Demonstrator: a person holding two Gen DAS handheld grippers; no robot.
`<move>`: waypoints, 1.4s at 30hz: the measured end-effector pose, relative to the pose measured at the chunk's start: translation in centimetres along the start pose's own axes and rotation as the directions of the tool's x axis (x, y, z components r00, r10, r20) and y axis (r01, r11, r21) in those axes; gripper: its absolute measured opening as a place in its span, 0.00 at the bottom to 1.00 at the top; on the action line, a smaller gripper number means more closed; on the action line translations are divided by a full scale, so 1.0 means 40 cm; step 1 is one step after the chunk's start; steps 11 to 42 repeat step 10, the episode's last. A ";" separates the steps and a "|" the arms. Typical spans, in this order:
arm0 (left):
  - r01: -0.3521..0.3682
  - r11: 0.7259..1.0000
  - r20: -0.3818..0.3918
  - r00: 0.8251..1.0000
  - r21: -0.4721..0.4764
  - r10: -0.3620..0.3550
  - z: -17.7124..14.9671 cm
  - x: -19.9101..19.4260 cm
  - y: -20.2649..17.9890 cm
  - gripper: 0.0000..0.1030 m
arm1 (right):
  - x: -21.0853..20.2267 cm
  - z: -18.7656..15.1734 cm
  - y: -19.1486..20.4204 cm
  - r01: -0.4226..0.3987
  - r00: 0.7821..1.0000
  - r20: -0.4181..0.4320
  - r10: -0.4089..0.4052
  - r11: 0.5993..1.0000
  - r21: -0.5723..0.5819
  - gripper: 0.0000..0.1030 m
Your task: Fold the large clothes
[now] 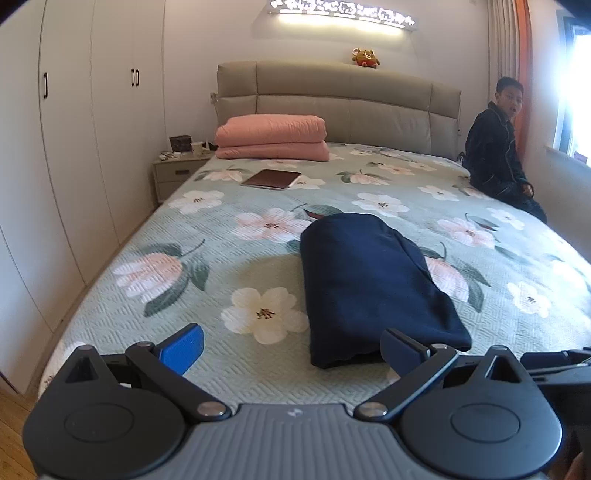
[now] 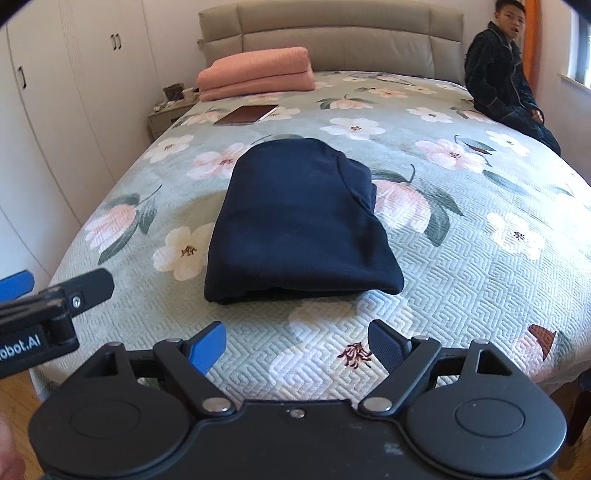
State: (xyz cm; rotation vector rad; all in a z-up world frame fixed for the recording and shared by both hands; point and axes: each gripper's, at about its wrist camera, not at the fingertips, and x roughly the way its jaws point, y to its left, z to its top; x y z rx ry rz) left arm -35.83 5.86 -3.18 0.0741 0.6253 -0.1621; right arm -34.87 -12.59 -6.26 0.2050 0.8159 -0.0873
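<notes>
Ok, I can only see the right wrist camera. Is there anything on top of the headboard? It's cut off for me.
Observer: Yes, an orange plush toy sits on top of the headboard.
Operator: Cool! Is anything above it?
Observer: A long wall light, switched on.
Operator: And is my left tool open all the way?
Observer: The left tool is wide open and holds nothing. One finger is close by the near end of the folded navy garment; I can't tell if it touches.
</notes>
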 end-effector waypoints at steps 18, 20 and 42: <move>-0.022 0.999 0.044 0.999 0.025 0.021 -0.008 -0.010 0.008 0.99 | 0.007 -0.006 -0.003 -0.008 1.000 -0.021 0.008 1.000 0.019 0.96; -0.022 0.999 0.044 0.999 0.025 0.021 -0.008 -0.010 0.008 0.99 | 0.007 -0.006 -0.003 -0.008 1.000 -0.021 0.008 1.000 0.019 0.96; -0.022 0.999 0.044 0.999 0.025 0.021 -0.008 -0.010 0.008 0.99 | 0.007 -0.006 -0.003 -0.008 1.000 -0.021 0.008 1.000 0.019 0.96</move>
